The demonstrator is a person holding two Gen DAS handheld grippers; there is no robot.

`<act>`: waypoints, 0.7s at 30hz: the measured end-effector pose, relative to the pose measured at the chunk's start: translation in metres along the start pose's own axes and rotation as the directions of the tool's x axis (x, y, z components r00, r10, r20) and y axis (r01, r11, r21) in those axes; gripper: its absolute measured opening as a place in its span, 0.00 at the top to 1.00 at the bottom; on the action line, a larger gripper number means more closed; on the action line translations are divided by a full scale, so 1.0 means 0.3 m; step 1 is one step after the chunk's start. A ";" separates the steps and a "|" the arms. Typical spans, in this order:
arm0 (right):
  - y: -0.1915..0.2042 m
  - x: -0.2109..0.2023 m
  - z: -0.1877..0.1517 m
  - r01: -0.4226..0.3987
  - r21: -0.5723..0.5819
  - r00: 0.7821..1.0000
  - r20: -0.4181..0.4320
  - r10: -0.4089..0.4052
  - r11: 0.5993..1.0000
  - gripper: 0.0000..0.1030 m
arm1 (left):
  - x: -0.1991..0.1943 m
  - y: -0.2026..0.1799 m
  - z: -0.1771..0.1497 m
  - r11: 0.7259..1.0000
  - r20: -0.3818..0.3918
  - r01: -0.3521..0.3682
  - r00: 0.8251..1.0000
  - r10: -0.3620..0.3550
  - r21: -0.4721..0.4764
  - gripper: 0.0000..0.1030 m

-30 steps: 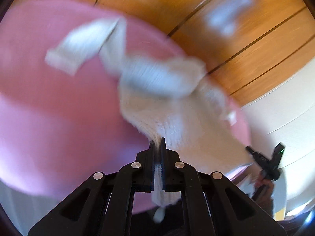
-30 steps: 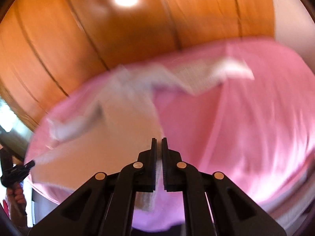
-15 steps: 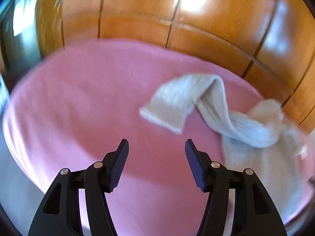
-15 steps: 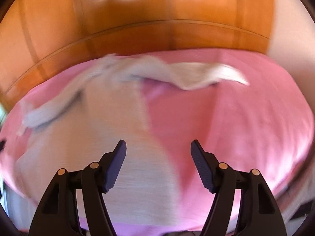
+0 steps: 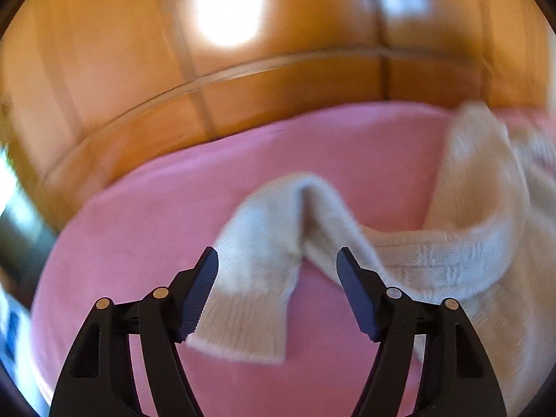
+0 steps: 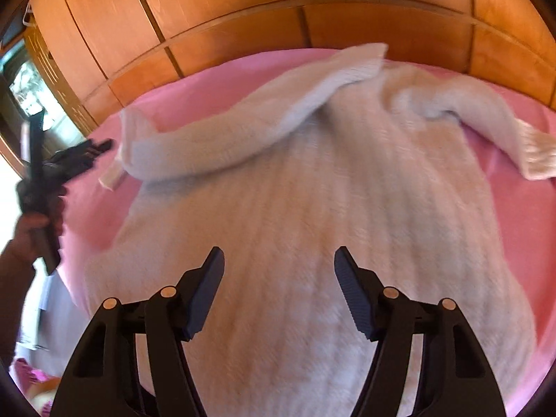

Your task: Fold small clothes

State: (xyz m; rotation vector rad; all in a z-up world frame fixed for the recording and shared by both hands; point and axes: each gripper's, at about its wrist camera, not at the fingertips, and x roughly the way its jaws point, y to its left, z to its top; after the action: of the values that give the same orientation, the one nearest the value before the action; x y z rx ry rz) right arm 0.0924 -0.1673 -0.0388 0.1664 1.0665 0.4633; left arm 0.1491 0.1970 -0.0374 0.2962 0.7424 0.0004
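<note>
Cream knit sweater (image 6: pixel 295 208) lies spread on pink bedcover (image 6: pixel 521 208), sleeves crumpled, nothing folded yet. Left gripper (image 5: pixel 277 260) and right gripper (image 6: pixel 279 260) both gape empty; one sleeve (image 5: pixel 264 253) lies between left jaws.

Bare pink bedspread (image 5: pixel 146 215) is lying open across the left and centre of the left wrist frame, while a folded cream sweater sleeve (image 5: pixel 264 243) is sprawling between the spread fingers at lower centre. In the right wrist frame the sweater (image 6: pixel 305 215) is covering the middle, leaving pink strips at the upper left and right edge. The wooden wardrobe panels (image 6: pixel 347 3) are walling off the top, and the left gripper (image 6: pixel 66 160) is occupying the left edge.
</note>
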 end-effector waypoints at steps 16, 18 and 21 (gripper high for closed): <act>-0.009 0.355 0.350 -0.382 0.162 0.919 -0.041 0.393 0.910 0.33 | 0.291 0.222 0.075 0.952 -0.159 0.108 0.975 -0.158 -0.285 0.90; 0.016 0.367 0.431 -0.426 0.157 0.902 -0.010 0.433 0.891 0.33 | 0.283 0.268 0.070 0.928 -0.149 0.115 0.973 -0.178 -0.354 0.90; 0.050 0.377 0.601 -0.460 0.147 0.888 0.080 0.453 0.876 0.33 | 0.273 0.396 0.049 0.853 -0.150 0.088 0.970 -0.190 -0.514 0.91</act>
State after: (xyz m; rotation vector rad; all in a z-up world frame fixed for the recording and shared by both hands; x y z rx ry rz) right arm 0.2904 -0.0878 -0.0376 0.5810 1.0203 0.7952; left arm 0.2316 0.3154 -0.0501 -0.2673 0.9302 0.0867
